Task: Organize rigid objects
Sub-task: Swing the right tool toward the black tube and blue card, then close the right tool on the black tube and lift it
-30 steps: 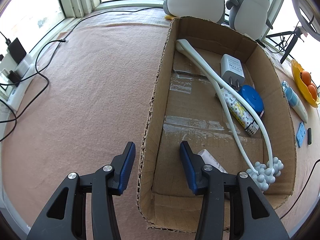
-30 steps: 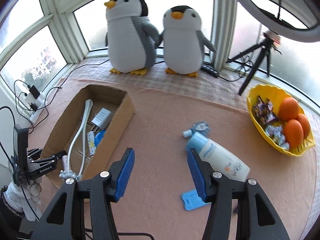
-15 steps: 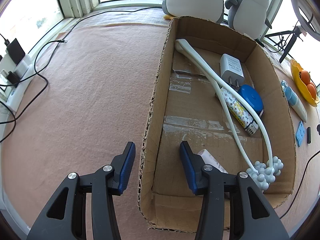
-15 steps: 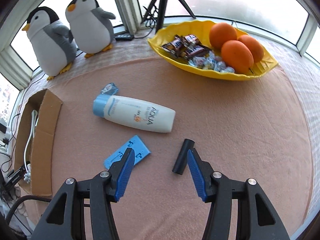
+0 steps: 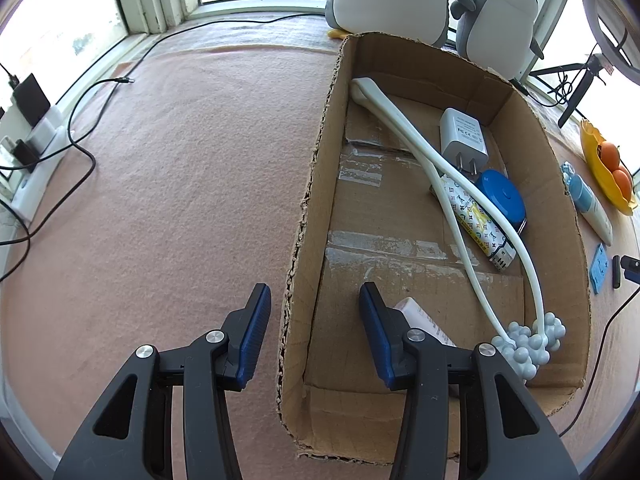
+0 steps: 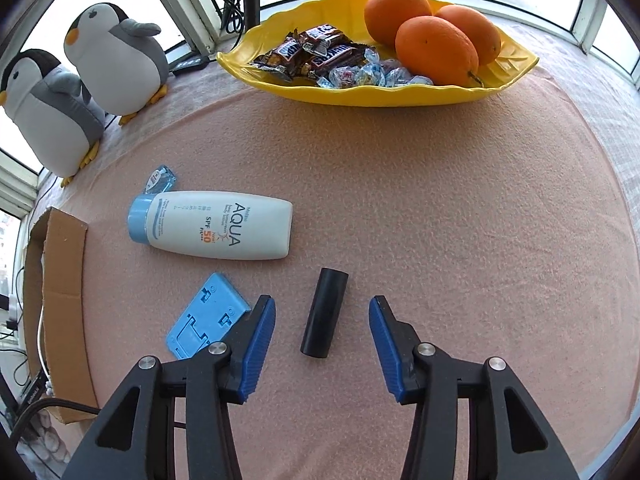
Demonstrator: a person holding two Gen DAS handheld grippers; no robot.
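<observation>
My right gripper (image 6: pixel 322 334) is open, low over the pink cloth, with a black cylinder (image 6: pixel 325 312) lying between its fingers. A blue flat holder (image 6: pixel 208 314) lies by its left finger, and a white AQUA sunscreen bottle (image 6: pixel 216 230) lies beyond. My left gripper (image 5: pixel 314 330) is open and straddles the near left wall of the cardboard box (image 5: pixel 308 216). In the box lie a white massage stick (image 5: pixel 452 176), a white charger (image 5: pixel 464 136), a blue round case (image 5: pixel 502 196), a patterned lighter (image 5: pixel 476 220) and a pale box (image 5: pixel 420 316).
A yellow tray (image 6: pixel 360 92) with oranges and sweets stands at the back. Two plush penguins (image 6: pixel 76 80) stand at the back left. The cardboard box (image 6: pixel 60 280) is at the right view's left edge. Cables (image 5: pixel 80 140) and a power strip lie left of the box.
My right gripper has swung right and dropped down toward the cloth, so the black cylinder now lies between its fingers. My left gripper has stayed still at the box wall.
</observation>
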